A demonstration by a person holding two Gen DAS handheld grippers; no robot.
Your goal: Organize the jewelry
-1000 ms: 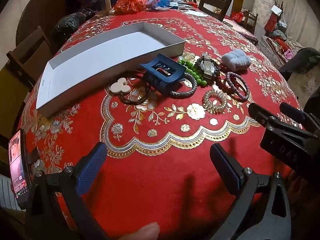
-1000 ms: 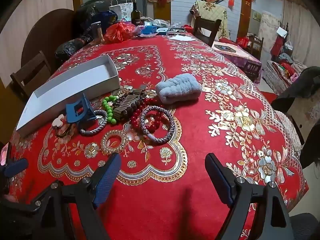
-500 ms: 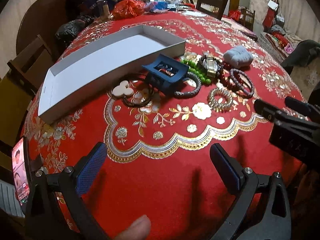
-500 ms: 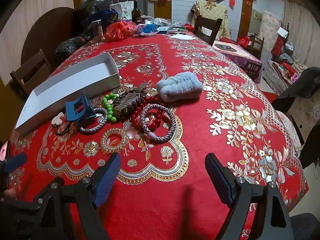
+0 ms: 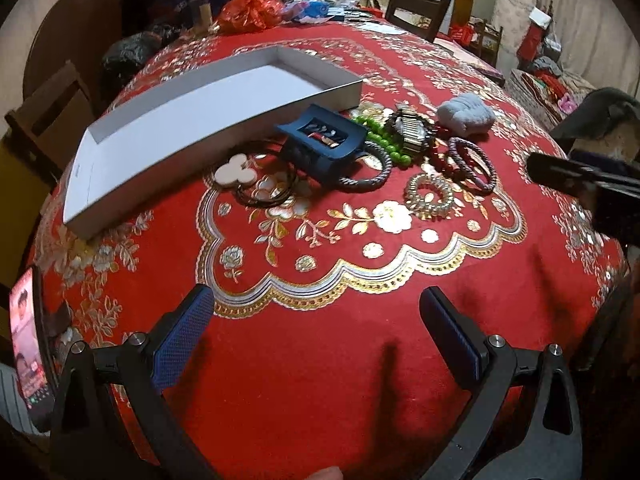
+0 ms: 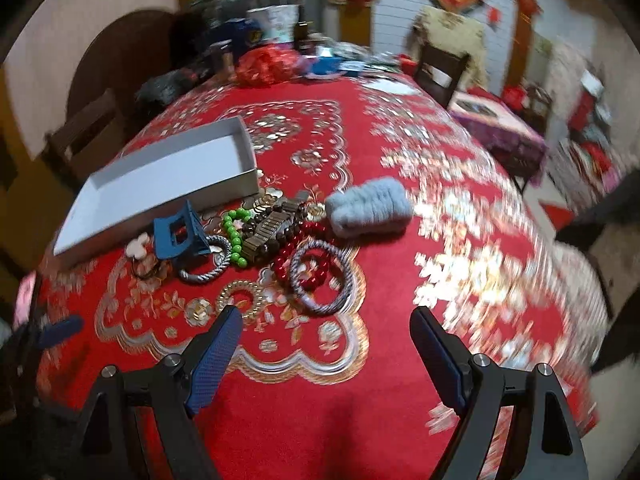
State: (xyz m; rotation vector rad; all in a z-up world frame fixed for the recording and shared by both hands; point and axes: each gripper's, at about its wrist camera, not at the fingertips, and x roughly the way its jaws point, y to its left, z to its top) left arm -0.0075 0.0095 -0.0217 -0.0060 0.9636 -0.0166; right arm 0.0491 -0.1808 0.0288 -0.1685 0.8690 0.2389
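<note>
Lying well ahead of both grippers' wide-spread, empty fingers (image 5: 182, 336): jewelry pile (image 5: 400, 148).

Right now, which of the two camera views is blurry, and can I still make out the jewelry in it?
The right wrist view is motion-blurred, worst over the tablecloth pattern on the right side; the green beads and white box stay recognizable. The left wrist view is sharper, with the hair clip crisp, though the fisheye bends the box edges.
</note>
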